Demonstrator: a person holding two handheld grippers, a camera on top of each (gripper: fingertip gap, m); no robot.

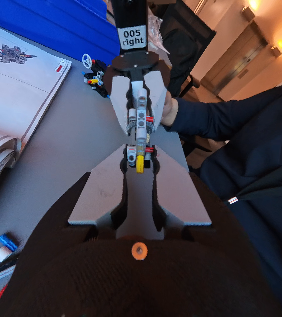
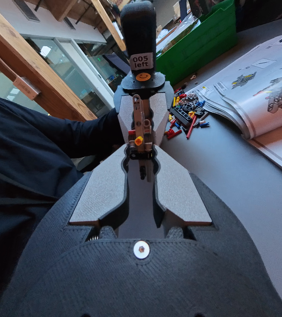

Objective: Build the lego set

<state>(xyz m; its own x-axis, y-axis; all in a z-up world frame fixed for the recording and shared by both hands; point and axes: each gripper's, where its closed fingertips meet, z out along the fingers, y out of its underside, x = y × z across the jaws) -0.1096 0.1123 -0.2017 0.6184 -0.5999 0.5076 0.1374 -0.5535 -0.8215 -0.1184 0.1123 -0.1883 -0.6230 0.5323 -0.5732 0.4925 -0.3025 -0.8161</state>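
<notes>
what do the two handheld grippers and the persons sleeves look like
Both grippers, left gripper and right gripper, share one design: ribbed black printed bodies, pale grey wedge-shaped fingers with wavy black inner pads, and black handles bearing white labels. The left has an orange disc at its base, the right a silver screw. The person wears dark navy sleeves.

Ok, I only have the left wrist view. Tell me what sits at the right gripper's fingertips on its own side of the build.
Observer: A black cross-piece of the grey assembly spans between the right gripper's pads.
Operator: Give me what sticks out behind it.
Observer: A black pin and a grey axle point back toward its palm.
Operator: Now list the spare parts nearby.
Observer: A loose pile of red, blue, yellow and black pieces lies on the table beside the open booklet, with a green bin behind.
</notes>
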